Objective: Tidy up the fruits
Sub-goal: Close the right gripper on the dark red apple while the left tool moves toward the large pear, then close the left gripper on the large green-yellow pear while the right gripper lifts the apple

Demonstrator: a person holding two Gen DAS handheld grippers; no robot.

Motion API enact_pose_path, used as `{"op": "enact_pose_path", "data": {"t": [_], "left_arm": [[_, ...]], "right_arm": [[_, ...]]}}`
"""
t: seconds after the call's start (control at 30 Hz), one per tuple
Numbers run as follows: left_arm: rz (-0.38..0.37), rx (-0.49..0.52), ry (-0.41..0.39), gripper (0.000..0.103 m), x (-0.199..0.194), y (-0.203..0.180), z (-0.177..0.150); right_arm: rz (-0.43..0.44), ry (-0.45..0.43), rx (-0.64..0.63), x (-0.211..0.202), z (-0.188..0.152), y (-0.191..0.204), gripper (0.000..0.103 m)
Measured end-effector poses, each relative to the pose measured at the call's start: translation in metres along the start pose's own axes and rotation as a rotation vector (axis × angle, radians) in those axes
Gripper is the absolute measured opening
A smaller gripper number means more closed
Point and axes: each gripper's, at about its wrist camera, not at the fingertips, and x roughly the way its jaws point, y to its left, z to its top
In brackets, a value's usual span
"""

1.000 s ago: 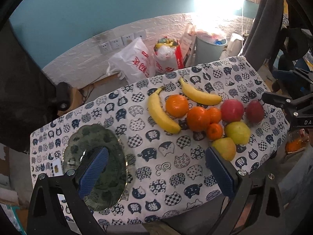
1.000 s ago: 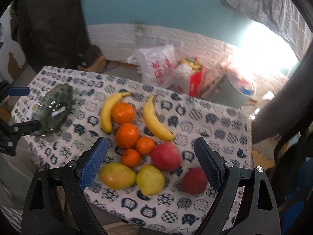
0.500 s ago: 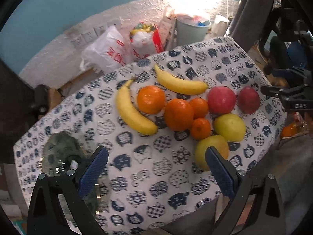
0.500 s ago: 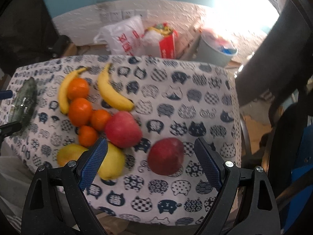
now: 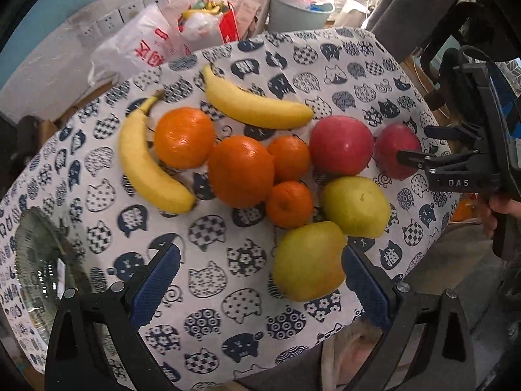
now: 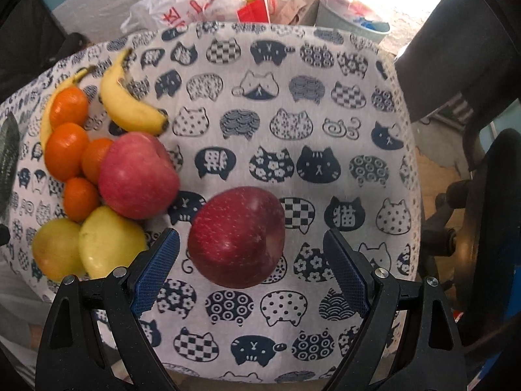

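Note:
Fruit lies on a cat-print tablecloth (image 5: 228, 260). In the left wrist view I see two bananas (image 5: 143, 159), several oranges (image 5: 241, 171), a pink-red apple (image 5: 340, 145), a dark red apple (image 5: 395, 150) and two yellow-green pears (image 5: 307, 260). My left gripper (image 5: 260, 286) is open, its right finger beside the nearest pear. My right gripper (image 6: 250, 277) is open just in front of the dark red apple (image 6: 237, 236), which lies between its blue pads without touching. The right gripper also shows at the right edge of the left wrist view (image 5: 446, 159).
A green glass plate (image 5: 42, 270) sits at the left end of the table. Behind the table stand a white plastic bag (image 5: 143, 45), a red bag (image 5: 224, 22) and a grey bin (image 5: 299, 9). A dark chair (image 6: 472, 49) is at the right.
Both grippers have moved closer and lower to the fruit. The left one shifted right from the plate toward the pears; the right one closed in on the dark red apple.

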Motion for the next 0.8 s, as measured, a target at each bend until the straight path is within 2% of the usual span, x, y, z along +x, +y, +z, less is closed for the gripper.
{"op": "enact_pose_path", "data": {"t": [0.4,0.47,0.57,0.8], "left_arm": [[-0.013,0.058,0.077,0.101,0.036,-0.025,-0.008],[-0.015,0.06,0.098,0.101,0.044,-0.027,-0.01],[-0.011,0.07,0.111,0.101,0.052,-0.03,-0.011],[-0.043,0.101,0.147,0.083,0.068,-0.041,-0.011]], "right_arm": [[0.039,0.024,-0.027,0.028,0.011,0.003,0.087],[0.052,0.028,-0.031,0.031,0.012,0.005,0.08],[0.062,0.024,-0.037,0.034,0.011,0.008,0.076],[0.061,0.013,-0.038,0.046,0.01,0.011,0.074]]}}
